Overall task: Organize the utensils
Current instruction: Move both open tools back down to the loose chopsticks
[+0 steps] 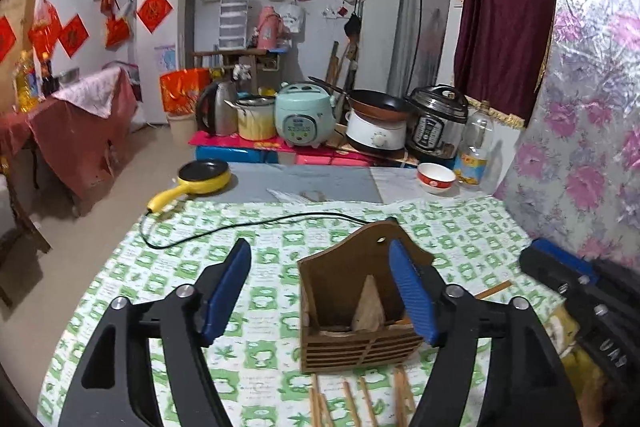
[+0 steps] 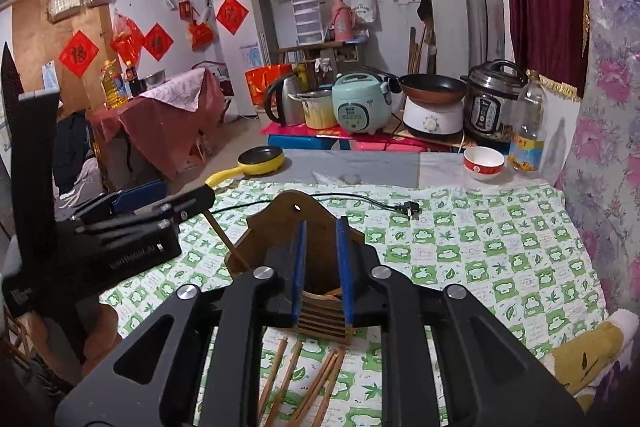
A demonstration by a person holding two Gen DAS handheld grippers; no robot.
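Chopsticks (image 2: 308, 379), thin brown wooden sticks, lie loose on the green-and-white checked tablecloth (image 2: 480, 251) at six o'clock in both wrist views, just in front of the brown wooden slatted utensil holder (image 1: 356, 311). In the left view they show only as tips at the bottom edge.

What could go wrong: the sticks lie fanned and partly crossed, so a pinch on one may drag or roll its neighbours, and a thin stick may slip or tilt out of flat pads. The holder looks light; a nudge from either tool could tip or slide it on the cloth.

The left gripper (image 1: 320, 291) stands wide open and holds nothing; the holder sits between its blue pads, nearer the right-hand one, which overlaps its side, though I cannot tell whether they touch. The right gripper (image 2: 322, 267) is parted only narrowly, with nothing pinched; the holder's slatted front shows through the gap, at twelve o'clock from it, and the chopsticks lie below it at six.

Farther off, at ten o'clock, a yellow electric frying pan (image 1: 204, 177) rests, its black cord (image 1: 240, 227) trailing across the cloth behind the holder.
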